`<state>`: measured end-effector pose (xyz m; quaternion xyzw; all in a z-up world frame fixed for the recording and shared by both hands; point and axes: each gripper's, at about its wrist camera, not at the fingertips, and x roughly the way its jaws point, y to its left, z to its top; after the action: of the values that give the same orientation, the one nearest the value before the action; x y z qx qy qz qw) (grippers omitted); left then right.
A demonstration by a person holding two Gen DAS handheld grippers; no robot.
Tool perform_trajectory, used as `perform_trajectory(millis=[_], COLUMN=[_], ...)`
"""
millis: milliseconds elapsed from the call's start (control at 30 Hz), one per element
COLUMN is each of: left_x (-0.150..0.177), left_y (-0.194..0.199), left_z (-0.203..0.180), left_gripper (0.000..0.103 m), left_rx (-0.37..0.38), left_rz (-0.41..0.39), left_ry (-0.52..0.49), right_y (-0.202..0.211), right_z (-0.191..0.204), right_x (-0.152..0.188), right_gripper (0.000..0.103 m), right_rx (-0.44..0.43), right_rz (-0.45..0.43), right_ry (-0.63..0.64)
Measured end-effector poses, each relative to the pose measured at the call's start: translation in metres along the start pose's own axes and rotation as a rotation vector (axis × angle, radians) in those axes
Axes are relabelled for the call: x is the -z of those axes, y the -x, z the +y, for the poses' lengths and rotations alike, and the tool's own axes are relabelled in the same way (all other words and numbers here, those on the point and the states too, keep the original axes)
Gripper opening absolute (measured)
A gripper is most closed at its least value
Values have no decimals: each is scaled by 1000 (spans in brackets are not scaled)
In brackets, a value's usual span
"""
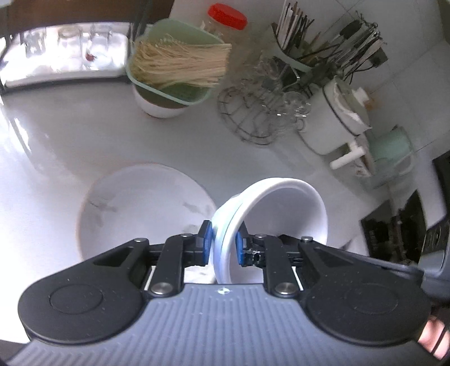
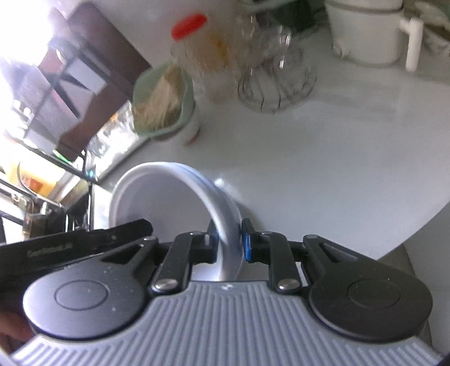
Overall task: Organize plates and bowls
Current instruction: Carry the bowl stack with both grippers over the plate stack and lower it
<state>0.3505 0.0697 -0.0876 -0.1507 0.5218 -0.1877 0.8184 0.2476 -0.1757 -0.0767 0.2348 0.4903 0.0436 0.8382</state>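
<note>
In the left wrist view my left gripper is shut on the wall of a white bowl, one blue pad inside and one outside. The bowl hangs tilted with its opening to the right, above the white counter. Just left of it a large white plate lies flat. In the right wrist view my right gripper is shut the same way on a white bowl that opens to the left. I cannot tell whether this is one bowl or two. Part of the other gripper shows at the left.
At the back stand a green basket of dry noodles, a red-lidded jar, a wire rack of glasses, a utensil holder and a white pot. A dark stove is at right. The counter's edge runs lower right.
</note>
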Motion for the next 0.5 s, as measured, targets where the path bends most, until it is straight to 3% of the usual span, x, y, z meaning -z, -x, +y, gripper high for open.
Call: perform_trajectory(millis=[500], left_x=[10], left_y=[-17], left_z=[89], left_gripper=[20], left_rx=[-64], left_rz=[-50], left_ry=[195], right_y=[-84], right_z=[61], right_x=[-4], right_gripper=[20], right_rx=[25], right_rz=[188], right_ry=[165])
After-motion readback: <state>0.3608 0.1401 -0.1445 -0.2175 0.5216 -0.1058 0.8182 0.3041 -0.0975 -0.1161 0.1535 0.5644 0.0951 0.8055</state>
